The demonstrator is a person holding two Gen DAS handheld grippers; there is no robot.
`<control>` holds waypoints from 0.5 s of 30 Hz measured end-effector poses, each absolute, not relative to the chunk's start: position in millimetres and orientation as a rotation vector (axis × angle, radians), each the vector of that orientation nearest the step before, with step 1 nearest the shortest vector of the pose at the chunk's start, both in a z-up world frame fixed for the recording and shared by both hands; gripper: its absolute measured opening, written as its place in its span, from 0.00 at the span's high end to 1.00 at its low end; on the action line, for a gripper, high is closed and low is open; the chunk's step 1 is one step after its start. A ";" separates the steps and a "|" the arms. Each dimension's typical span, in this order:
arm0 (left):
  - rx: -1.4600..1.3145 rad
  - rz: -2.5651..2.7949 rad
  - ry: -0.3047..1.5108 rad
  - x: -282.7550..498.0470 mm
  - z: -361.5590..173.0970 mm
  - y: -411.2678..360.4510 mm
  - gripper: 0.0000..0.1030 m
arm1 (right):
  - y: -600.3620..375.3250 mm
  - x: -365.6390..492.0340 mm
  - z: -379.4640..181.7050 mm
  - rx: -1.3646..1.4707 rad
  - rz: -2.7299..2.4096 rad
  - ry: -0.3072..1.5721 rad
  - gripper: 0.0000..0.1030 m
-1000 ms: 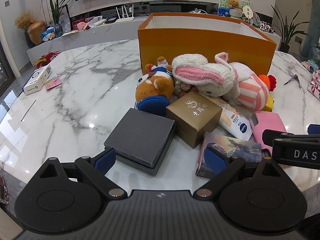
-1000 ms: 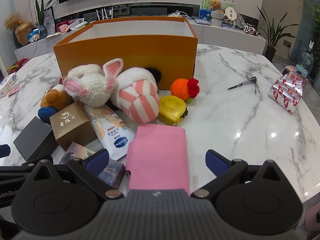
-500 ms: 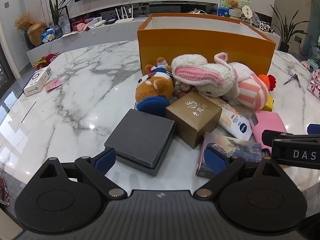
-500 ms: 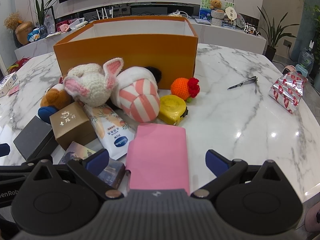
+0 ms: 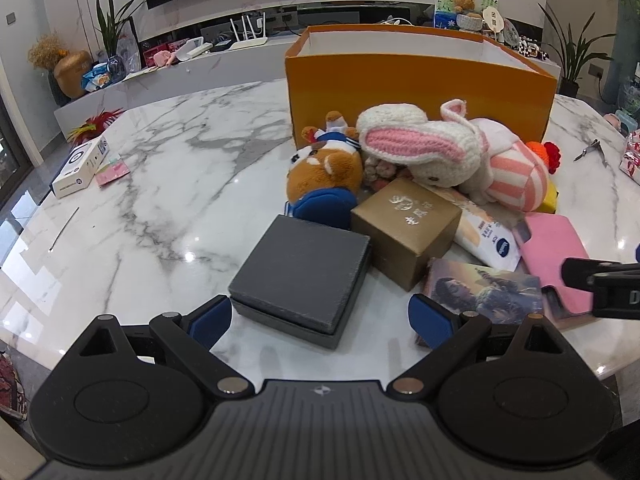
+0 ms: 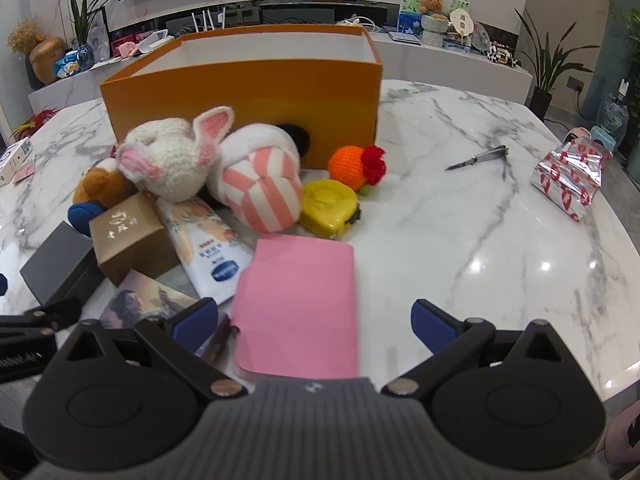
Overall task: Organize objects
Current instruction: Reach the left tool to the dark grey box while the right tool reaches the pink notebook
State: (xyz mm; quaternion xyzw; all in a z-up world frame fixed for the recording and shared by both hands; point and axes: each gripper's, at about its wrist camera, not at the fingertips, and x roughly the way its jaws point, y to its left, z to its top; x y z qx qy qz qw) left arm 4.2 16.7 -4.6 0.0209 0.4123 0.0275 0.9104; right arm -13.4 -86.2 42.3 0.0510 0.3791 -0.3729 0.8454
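An open orange box (image 5: 416,92) (image 6: 240,100) stands at the back of the marble table (image 5: 168,184). In front of it lies a heap: a crochet bunny (image 5: 416,144) (image 6: 172,160), a striped plush (image 6: 260,188), a brown plush (image 5: 324,168), a gold box (image 5: 406,224), a tube (image 6: 208,248), a yellow tape measure (image 6: 330,208) and an orange crochet ball (image 6: 352,164). My left gripper (image 5: 320,318) is open, its fingers either side of a dark grey box (image 5: 302,268). My right gripper (image 6: 314,320) is open over a pink wallet (image 6: 300,300). A picture book (image 5: 484,292) lies between them.
A small knife (image 6: 476,158) and a red-and-silver foil pack (image 6: 568,172) lie on the right of the table. A white carton (image 5: 80,168) and pink notes (image 5: 114,172) lie at the far left. Behind the table runs a low white cabinet with plants.
Both grippers have crept slightly forward toward the heap. The dark grey box and the pink wallet sit a little closer between the fingers. Nothing has been taken hold of.
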 end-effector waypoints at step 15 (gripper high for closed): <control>-0.062 0.029 0.849 8.7 -4.4 64.3 0.00 | -108.5 -41.9 33.9 0.182 -0.719 0.817 0.01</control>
